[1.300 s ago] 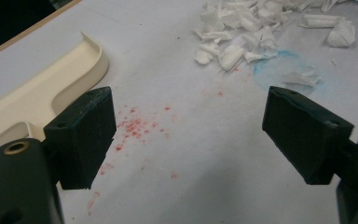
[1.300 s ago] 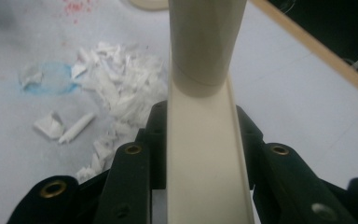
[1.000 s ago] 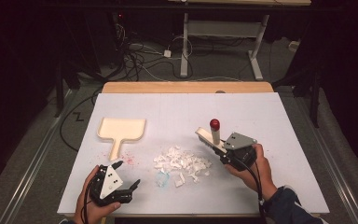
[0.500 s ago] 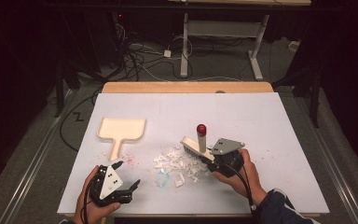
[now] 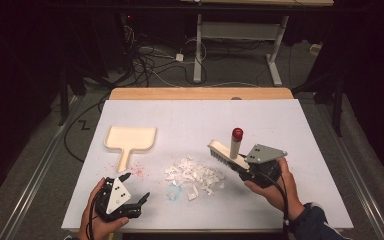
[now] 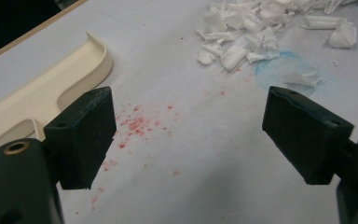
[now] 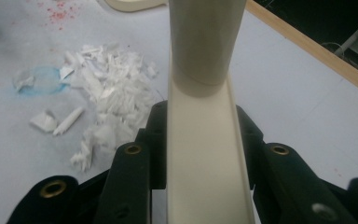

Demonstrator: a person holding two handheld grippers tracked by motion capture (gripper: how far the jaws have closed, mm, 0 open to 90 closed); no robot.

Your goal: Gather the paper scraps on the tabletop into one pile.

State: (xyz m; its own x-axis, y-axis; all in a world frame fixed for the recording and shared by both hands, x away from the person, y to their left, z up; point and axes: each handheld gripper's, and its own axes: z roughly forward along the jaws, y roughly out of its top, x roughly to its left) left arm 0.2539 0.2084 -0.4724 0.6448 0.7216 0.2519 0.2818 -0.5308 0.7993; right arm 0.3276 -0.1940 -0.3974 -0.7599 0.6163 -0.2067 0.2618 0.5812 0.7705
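A cream brush [image 5: 223,150] with an upright red-capped handle [image 5: 237,134] is tilted just right of a pile of white paper scraps [image 5: 195,175]. My right gripper [image 5: 241,167] is shut on the brush's cream back [image 7: 205,158], and the handle [image 7: 200,42] rises ahead of the jaws. The scraps [image 7: 107,98] lie to its left. A cream dustpan [image 5: 130,140] rests at the left of the white table. My left gripper [image 5: 137,187] sits near the front edge, open with nothing between its jaws [image 6: 186,126]. The dustpan [image 6: 42,88] lies beyond its left jaw.
Red specks [image 6: 140,123] dot the white tabletop [image 5: 190,120] by the dustpan's handle. A blue smudge [image 5: 174,192] with a few stray scraps marks the front of the pile. A wooden strip [image 5: 200,93] edges the table's far side; cables and desk legs lie on the floor beyond.
The right gripper carried the brush left to the pile's edge, then back right and slightly up. The left gripper stayed put.
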